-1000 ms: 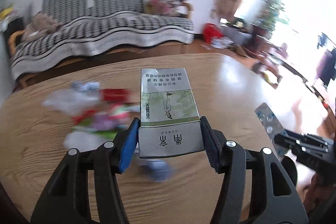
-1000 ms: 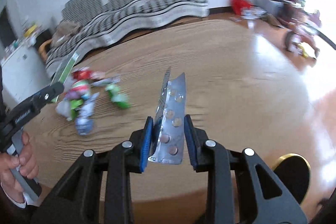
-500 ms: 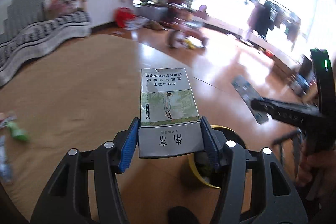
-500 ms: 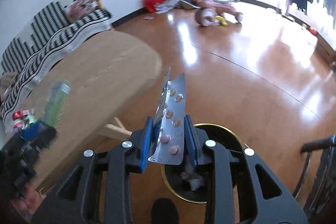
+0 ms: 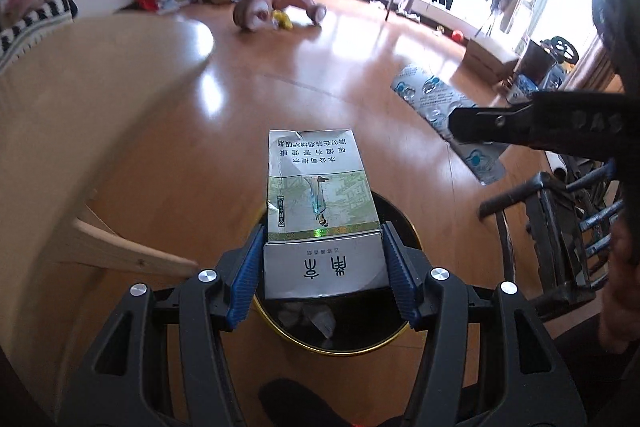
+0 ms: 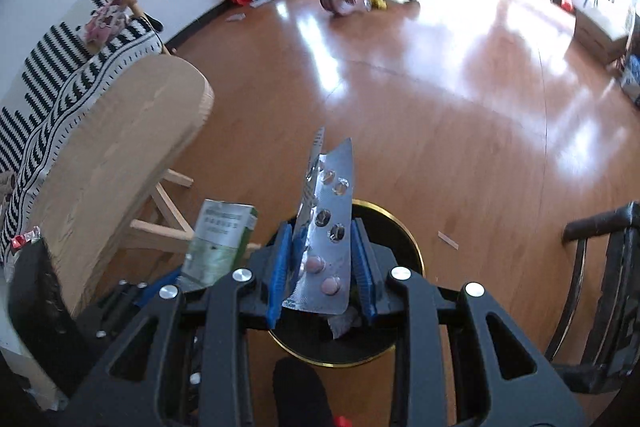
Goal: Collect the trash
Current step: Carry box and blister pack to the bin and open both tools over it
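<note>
Low in the left wrist view, our left gripper (image 5: pixel 323 269) clamps a flat, creased cardboard cigarette pack (image 5: pixel 320 211) by its lower sides, directly above the round black gold-rimmed bin (image 5: pixel 340 345). Our right gripper (image 6: pixel 321 269) pinches a bent silver foil blister strip (image 6: pixel 325 239) of pink pills, sticking upward at frame centre over the same bin (image 6: pixel 408 243).
</note>
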### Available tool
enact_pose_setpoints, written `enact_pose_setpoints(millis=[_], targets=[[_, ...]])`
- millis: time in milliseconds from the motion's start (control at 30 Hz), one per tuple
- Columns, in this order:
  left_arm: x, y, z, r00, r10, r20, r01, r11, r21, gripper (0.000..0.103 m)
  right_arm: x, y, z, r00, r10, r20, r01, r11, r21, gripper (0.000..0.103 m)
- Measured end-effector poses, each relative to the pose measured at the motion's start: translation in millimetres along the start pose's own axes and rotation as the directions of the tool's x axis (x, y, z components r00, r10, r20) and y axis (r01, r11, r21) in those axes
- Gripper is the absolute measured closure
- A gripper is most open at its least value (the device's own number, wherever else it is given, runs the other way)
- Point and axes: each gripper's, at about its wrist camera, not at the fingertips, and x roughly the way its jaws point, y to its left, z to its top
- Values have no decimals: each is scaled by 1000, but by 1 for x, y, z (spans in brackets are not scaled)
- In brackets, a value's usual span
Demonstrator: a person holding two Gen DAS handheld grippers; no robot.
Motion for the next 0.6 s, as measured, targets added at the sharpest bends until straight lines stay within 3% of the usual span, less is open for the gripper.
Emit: enact_pose_setpoints(millis=[233,467,533,600], targets=[[38,-5,-16,996,2,-85,-1,1000,7,47,23,-5,-6,996,-11,-90,13,1000,18,73],[41,-4,-15,994,-8,-107,8,1000,7,46,26,-7,-5,994,-8,-110,10,1000,13,73],[42,-4,-14,993,-8,-115,9,1000,8,42,27,-6,-4,994,-9,-110,11,1000,11,73],[40,-2,-13,994,-3,-111,4,1000,11,30,27,-5,-3,994,-11,-112,12,1000,11,73]])
